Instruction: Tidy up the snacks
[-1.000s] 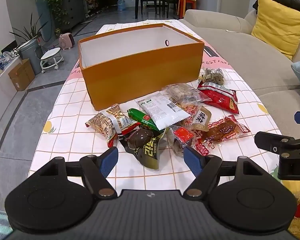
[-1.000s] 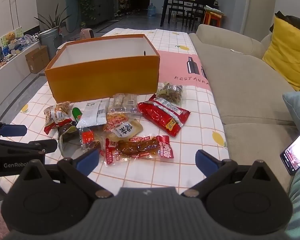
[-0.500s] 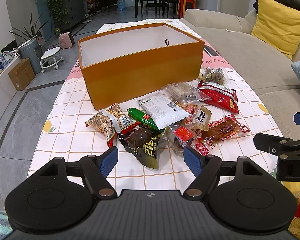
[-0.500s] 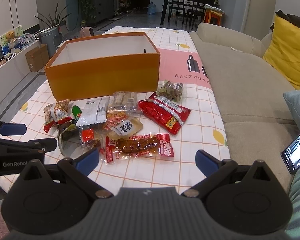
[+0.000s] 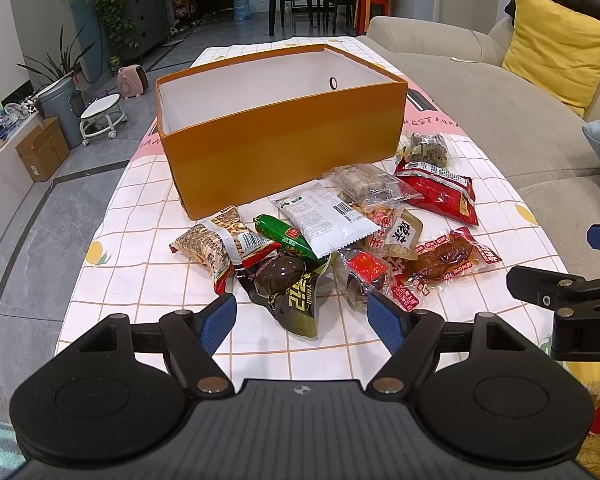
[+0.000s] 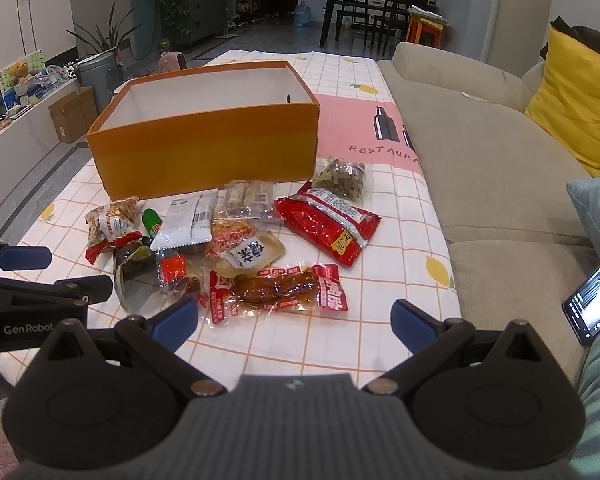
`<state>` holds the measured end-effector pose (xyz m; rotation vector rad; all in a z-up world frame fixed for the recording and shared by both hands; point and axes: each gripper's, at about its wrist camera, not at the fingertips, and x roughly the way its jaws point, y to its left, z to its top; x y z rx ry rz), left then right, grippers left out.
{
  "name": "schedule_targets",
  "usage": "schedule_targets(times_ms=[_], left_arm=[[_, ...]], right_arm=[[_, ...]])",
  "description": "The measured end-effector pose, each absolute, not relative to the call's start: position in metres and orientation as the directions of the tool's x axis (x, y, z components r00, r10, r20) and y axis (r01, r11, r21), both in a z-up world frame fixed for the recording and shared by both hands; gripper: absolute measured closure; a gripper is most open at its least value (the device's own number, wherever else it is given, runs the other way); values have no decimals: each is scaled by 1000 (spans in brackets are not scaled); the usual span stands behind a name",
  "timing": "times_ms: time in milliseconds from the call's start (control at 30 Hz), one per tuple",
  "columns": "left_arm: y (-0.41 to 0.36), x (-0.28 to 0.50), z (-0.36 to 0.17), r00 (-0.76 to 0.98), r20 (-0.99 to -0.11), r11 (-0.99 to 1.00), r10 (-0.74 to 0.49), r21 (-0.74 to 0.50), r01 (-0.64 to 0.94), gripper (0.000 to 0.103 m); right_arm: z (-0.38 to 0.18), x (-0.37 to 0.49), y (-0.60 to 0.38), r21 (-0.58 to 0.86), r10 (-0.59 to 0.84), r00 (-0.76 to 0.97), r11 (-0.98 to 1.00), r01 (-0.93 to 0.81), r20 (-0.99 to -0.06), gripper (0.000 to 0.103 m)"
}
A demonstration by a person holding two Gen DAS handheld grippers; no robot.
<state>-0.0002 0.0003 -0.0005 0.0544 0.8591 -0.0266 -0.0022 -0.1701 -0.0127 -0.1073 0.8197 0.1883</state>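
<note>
snacks: a loose heap of crinkly plastic packets on the checked tablecloth (image 5: 140, 280), just in front of the open orange cardboard box (image 5: 280, 148), none visibly inside it.
items noted: dark foil pouch with yellow lettering (image 5: 296, 300), nearest the left gripper (image 5: 302, 316); flat clear-and-red packet of brown meat (image 6: 276, 290), nearest the right gripper (image 6: 296, 322); white sachet (image 5: 324, 220); green sausage stick (image 5: 286, 236); long red bag (image 6: 328, 224).
tongs: both pairs stand wide apart, empty, hovering short of the heap.
surroundings: beige sofa (image 6: 480, 152) to the right, yellow cushion (image 6: 576, 108) on it.
risks, judged: packets overlap, so a grab may drag a neighbour; slick film may slip from the pads; the box wall is tall enough to catch a low-carried packet.
</note>
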Motion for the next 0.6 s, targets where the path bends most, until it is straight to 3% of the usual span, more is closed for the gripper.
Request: schedule_targets(times_ms=[600], left_arm=[[2,3,-7,648,-761,999,-19,19,51,18]], right_arm=[[-15,-1,-170,-15,125,661,979,-202,-740,4]])
